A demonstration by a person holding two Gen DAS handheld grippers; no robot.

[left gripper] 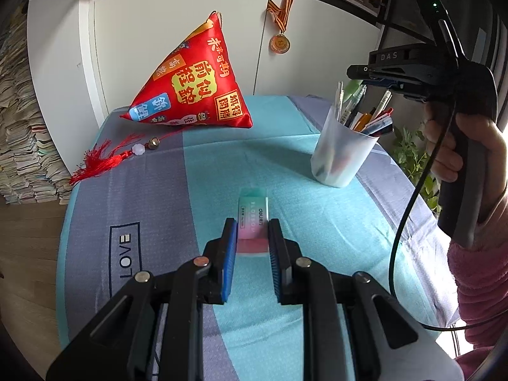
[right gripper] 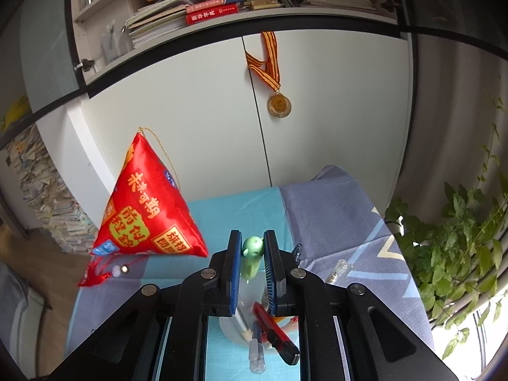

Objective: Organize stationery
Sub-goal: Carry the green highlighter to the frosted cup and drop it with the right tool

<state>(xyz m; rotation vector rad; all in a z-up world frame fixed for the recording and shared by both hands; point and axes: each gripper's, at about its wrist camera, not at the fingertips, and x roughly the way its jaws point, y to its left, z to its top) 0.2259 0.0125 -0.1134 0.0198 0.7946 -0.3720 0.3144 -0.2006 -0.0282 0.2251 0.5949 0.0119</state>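
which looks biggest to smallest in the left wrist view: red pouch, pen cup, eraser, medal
1. red pouch
2. pen cup
3. eraser, though it sits nearest the camera, so its look is inflated
4. medal, farthest away

A home study corner: a bedsheet-covered table before white cupboards, a medal hanging on one door, book-laden shelves above, stacked papers alongside.

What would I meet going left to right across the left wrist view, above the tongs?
Stacked paper pile → red tassel → red pyramid-shaped cushion → medal → frosted pen cup → right tongs' handle in the person's hand.
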